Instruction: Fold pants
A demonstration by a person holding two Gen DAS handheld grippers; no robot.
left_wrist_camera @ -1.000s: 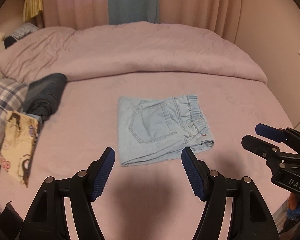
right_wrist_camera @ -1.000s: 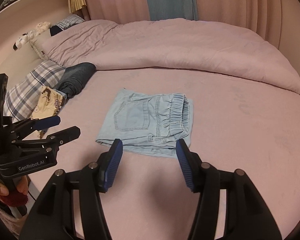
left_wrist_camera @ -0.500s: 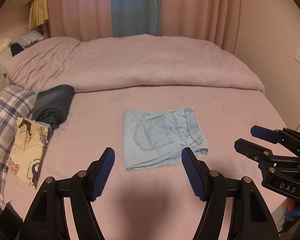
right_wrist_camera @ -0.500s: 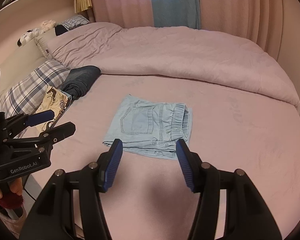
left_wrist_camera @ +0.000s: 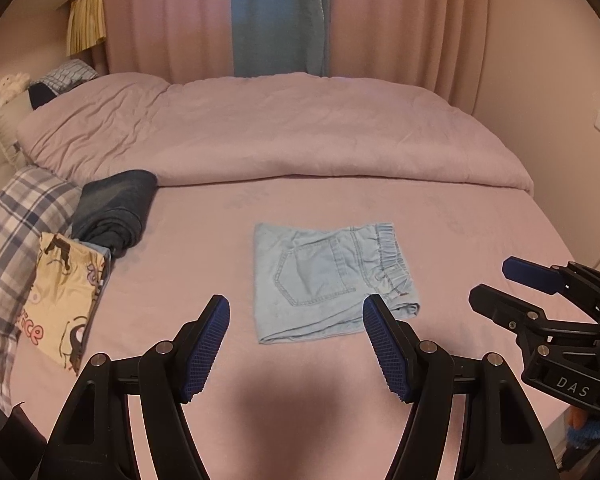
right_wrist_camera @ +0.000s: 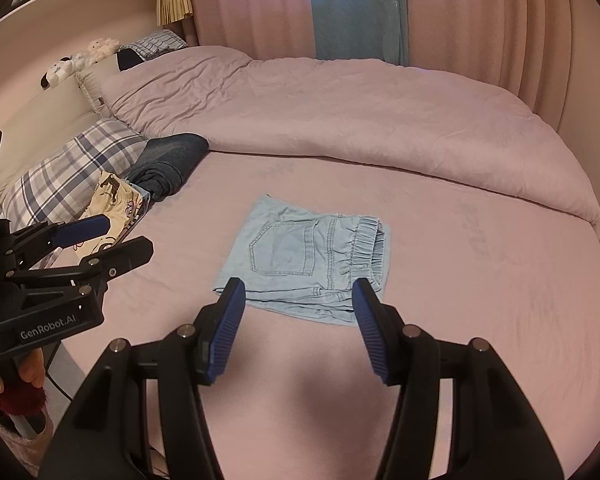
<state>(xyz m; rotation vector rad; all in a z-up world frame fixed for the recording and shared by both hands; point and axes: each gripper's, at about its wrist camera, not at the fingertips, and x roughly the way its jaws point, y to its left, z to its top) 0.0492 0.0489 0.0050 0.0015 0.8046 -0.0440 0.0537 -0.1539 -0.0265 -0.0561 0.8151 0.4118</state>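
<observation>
- Lying flat on the bed [left_wrist_camera: 440, 240], the pants [left_wrist_camera: 324, 276] are a compact light-denim rectangle: back pocket up, elastic waistband at the right edge, layered hems along the near edge.
- Long axis: close to square; in the right wrist view slightly longer left to right, waistband end to the right.
- Direction: the pants lie ahead of and below both grippers, apart from them; nothing touches the cloth.
- Left gripper [left_wrist_camera: 296, 344]: jaws apart, empty; the pants show through the gap, offset toward its right finger.
- Right gripper [right_wrist_camera: 298, 328]: jaws apart, empty, a little narrower than the left; the near edge of the pants is framed between its fingers.
- Nearer hand: cannot tell; both look about equally far. Right gripper is the more squarely lined up on the near edge.
- Judgement: folding looks finished or nearly so; any further move would start at the near edge or the waistband.
- Containers: none seen. Far left on the bed: dark folded garment [left_wrist_camera: 116, 208], printed cloth [left_wrist_camera: 64, 292], plaid pillow [left_wrist_camera: 12, 240]. Rolled duvet [left_wrist_camera: 260, 136] behind.
</observation>
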